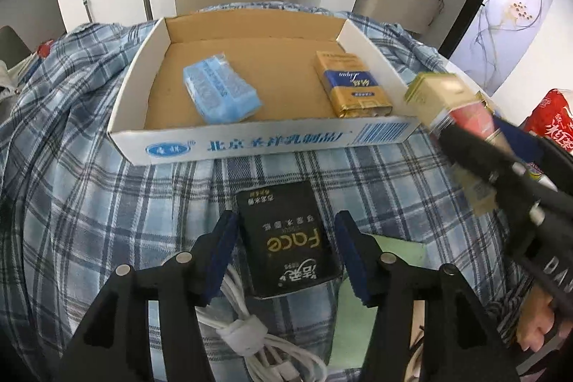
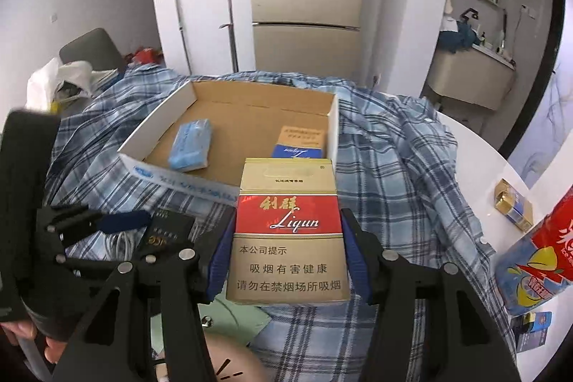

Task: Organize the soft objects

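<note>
Two grippers work over a plaid cloth (image 1: 89, 167) spread on a tabletop. In the right wrist view, the right gripper (image 2: 288, 253) fills the lower centre, its blue-padded fingers (image 2: 352, 256) clamped on the sides of a red-and-gold Liqun pack (image 2: 288, 231), held in the air just short of the cardboard tray (image 2: 157, 127). In the left wrist view, the left gripper (image 1: 286, 251) sits at lower centre, its fingers (image 1: 222, 253) apart on either side of a black tissue pack (image 1: 286, 238) lying on the cloth; whether the pads touch it is unclear. The tray, in the upper middle of that frame, holds a blue tissue pack (image 1: 220, 92) at left and a gold-and-blue pack (image 1: 352, 85) at right. A coiled white cable (image 1: 258, 346) lies at bottom centre.
</note>
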`<control>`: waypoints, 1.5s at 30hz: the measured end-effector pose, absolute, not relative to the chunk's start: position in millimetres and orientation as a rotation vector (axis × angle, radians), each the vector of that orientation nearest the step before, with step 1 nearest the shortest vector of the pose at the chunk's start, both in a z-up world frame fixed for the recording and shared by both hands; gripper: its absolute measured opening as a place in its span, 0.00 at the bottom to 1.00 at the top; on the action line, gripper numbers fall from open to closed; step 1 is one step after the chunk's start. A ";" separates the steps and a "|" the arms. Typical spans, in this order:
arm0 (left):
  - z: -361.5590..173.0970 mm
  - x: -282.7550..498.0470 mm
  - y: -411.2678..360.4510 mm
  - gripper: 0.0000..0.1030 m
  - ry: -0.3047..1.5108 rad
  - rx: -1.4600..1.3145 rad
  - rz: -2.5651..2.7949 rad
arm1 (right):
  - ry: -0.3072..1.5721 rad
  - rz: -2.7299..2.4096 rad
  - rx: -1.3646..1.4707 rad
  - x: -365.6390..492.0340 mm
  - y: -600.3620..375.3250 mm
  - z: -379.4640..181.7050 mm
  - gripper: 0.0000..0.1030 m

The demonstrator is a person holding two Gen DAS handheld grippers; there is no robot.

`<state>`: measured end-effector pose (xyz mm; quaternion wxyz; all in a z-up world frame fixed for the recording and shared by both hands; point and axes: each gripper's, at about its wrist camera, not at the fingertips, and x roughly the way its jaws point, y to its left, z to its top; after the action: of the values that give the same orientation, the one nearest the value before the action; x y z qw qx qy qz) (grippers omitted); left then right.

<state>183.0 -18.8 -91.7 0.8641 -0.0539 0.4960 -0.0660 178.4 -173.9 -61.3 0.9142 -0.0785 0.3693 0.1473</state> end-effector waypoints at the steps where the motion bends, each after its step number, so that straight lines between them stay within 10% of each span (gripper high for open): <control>1: -93.2 183.1 -18.4 0.57 1.041 -0.118 -0.143 | 0.756 0.294 -0.165 179.4 -174.6 -61.1 0.53; 24: -94.0 174.9 -14.3 0.48 0.979 -0.112 -0.104 | 0.727 0.296 -0.114 181.6 -176.5 -68.5 0.53; 45: -9.7 120.8 29.2 0.48 0.412 -0.151 -0.064 | 0.461 0.294 0.022 162.9 -194.6 -45.5 0.53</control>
<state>120.8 29.2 -9.7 0.9756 -0.0750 0.2042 -0.0315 162.9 -194.6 -45.5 0.9628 0.0106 0.2275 0.1451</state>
